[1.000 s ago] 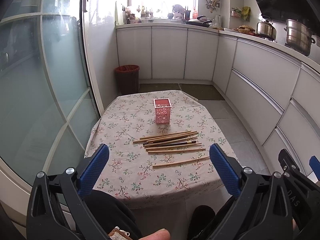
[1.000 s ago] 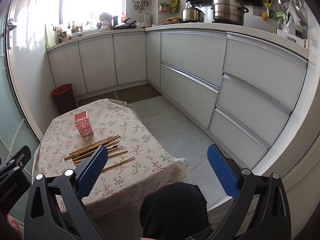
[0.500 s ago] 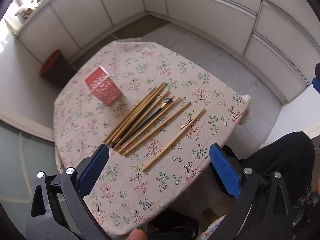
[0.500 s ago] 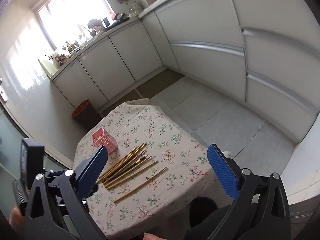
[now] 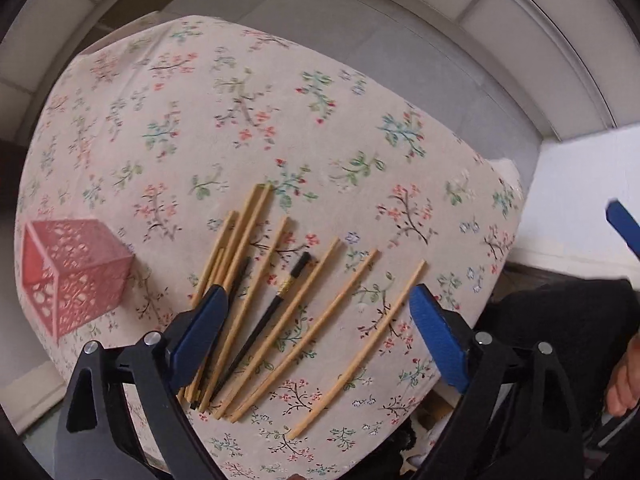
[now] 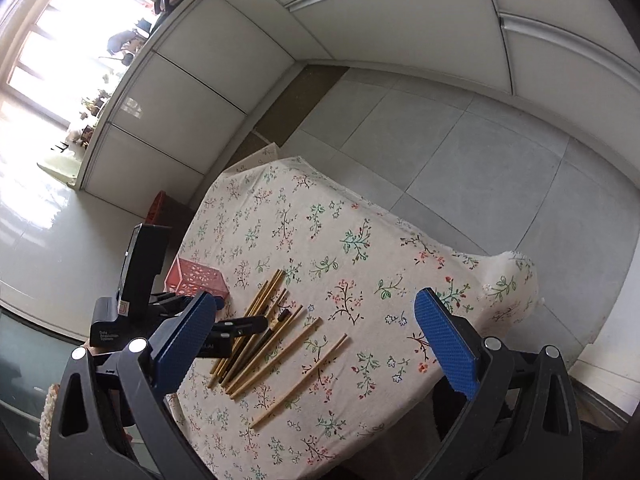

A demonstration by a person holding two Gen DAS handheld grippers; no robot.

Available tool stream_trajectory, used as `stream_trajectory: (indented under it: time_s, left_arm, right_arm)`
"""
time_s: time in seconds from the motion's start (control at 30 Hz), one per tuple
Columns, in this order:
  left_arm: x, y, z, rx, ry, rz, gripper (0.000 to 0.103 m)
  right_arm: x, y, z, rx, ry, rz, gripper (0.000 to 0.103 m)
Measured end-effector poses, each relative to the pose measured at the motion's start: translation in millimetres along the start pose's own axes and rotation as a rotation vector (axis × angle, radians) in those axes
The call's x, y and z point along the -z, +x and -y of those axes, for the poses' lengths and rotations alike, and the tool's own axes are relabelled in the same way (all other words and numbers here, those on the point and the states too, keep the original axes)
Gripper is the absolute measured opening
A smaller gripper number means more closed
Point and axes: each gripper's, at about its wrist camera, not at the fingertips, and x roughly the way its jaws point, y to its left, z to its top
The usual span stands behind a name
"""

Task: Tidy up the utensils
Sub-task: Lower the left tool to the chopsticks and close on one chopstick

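Observation:
Several wooden chopsticks point(image 5: 280, 312) and a black one point(image 5: 272, 312) lie loose on the floral tablecloth point(image 5: 248, 120); they also show in the right wrist view point(image 6: 272, 332). A pink lattice holder point(image 5: 72, 272) stands to their left, empty as far as I see, and shows in the right wrist view point(image 6: 196, 278). My left gripper point(image 5: 316, 328) is open, just above the chopsticks. My right gripper point(image 6: 316, 340) is open, higher up over the table's near right side. The left gripper body point(image 6: 160, 312) shows in the right wrist view over the chopsticks' left ends.
The small table stands in a kitchen with white cabinets point(image 6: 192, 92) and a grey tiled floor point(image 6: 460, 152). A red bin point(image 6: 158, 208) stands beyond the table. The table edge point(image 5: 504, 240) drops off to the right.
Both grippers have tipped downward and moved in over the table. The left one has come close above the chopsticks. Both stayed open; nothing was taken hold of.

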Motion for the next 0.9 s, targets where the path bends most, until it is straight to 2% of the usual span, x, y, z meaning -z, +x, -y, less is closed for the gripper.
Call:
stream_trajectory:
  time_s: [0.03, 0.13, 0.2, 0.3, 0.37, 0.5, 0.63, 0.77, 0.83, 0.9]
  left_arm:
    - [2, 5, 7, 0.005, 0.049, -0.020, 0.077]
    - [7, 23, 20, 0.008, 0.124, -0.067, 0.065]
    - [8, 33, 28, 0.029, 0.160, -0.087, 0.063]
    - [7, 45, 36, 0.017, 0.210, -0.106, 0.056]
    - [6, 50, 36, 0.021, 0.216, -0.115, 0.052]
    - [-3, 64, 35, 0.039, 0.221, -0.124, 0.038]
    - [-8, 74, 31, 0.060, 0.232, -0.146, 0.034]
    - [-7, 85, 33, 0.034, 0.259, -0.142, 0.029]
    - [-7, 88, 31, 0.027, 0.269, -0.128, 0.020]
    - [-2, 80, 13, 0.041, 0.228, -0.102, 0.009]
  right_arm:
    - [-1, 3, 2, 0.006, 0.006, -0.006, 0.097]
    - [-4, 8, 12, 0.013, 0.056, -0.037, 0.097]
    - [-5, 10, 20, 0.016, 0.092, -0.050, 0.097]
    - [-4, 13, 24, 0.036, 0.100, -0.060, 0.097]
    - [-3, 13, 24, 0.040, 0.096, -0.057, 0.097]
    - [-3, 11, 22, 0.056, 0.083, -0.041, 0.097]
    - [-2, 17, 23, 0.065, 0.084, -0.065, 0.097]
    - [-2, 19, 23, 0.087, 0.081, -0.067, 0.097]
    - [-2, 20, 22, 0.102, 0.078, -0.062, 0.097]
    - [0, 22, 21, 0.126, 0.081, -0.065, 0.097]
